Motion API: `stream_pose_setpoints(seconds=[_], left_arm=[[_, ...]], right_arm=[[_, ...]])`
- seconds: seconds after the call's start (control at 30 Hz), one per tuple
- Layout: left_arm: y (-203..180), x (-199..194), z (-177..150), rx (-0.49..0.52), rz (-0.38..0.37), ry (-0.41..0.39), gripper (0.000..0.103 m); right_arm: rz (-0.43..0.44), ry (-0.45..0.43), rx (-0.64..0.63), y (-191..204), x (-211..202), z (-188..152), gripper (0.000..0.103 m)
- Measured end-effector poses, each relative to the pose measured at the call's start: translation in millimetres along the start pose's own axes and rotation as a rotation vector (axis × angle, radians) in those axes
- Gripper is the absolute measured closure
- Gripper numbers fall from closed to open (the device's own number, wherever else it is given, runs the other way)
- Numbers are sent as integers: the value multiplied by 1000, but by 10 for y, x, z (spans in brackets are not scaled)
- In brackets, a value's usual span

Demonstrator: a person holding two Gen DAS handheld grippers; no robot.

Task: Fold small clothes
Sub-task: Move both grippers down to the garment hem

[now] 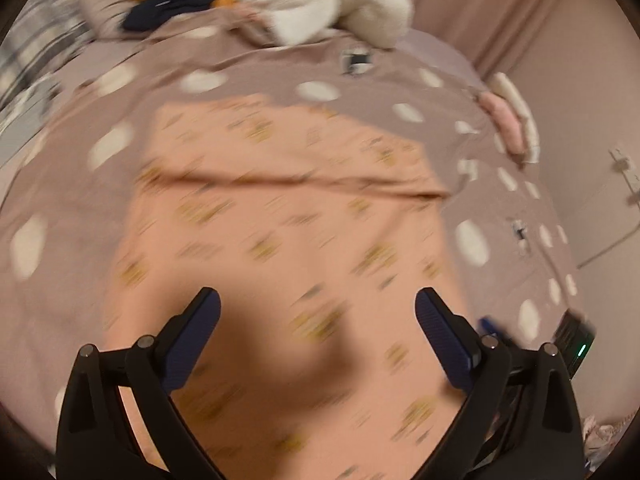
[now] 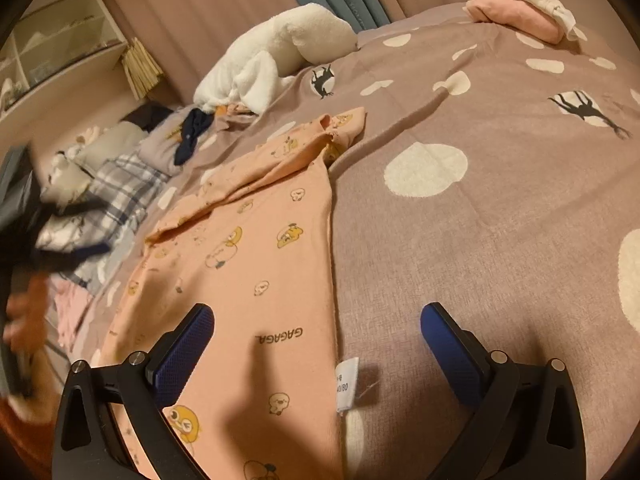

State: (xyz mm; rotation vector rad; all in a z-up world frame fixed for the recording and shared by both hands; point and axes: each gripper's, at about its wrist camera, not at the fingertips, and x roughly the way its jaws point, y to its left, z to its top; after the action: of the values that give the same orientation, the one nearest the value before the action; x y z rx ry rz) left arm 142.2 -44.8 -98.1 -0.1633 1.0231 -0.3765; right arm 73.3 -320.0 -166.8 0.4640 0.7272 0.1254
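A small peach garment with a cartoon print lies spread flat on the mauve dotted bedspread. The left wrist view is blurred. My left gripper hangs open above the garment's lower part, with nothing between its fingers. In the right wrist view the same garment has a sleeve folded across its far end. My right gripper is open over the garment's right edge, near a white label. It holds nothing. A blurred hand shows at the left edge.
A white fluffy bundle and a dark navy item lie at the far side of the bed. Folded pink and cream clothes sit at the far right. Plaid fabric lies at the left, below a shelf.
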Motion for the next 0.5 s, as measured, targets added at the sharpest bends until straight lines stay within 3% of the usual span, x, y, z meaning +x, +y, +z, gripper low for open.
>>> stream_pose_setpoints(seconds=[0.2, 0.3, 0.37, 0.5], left_arm=[[557, -278, -518, -35, 76, 13, 4], [750, -308, -691, -80, 39, 57, 4], [862, -290, -795, -102, 8, 82, 4], [1072, -198, -975, -153, 3, 128, 4]], right_arm=[[-193, 80, -175, 313, 1, -150, 1], [-280, 131, -312, 487, 14, -268, 1], [-281, 141, -317, 516, -38, -300, 1], [-176, 160, -200, 435, -202, -326, 1]])
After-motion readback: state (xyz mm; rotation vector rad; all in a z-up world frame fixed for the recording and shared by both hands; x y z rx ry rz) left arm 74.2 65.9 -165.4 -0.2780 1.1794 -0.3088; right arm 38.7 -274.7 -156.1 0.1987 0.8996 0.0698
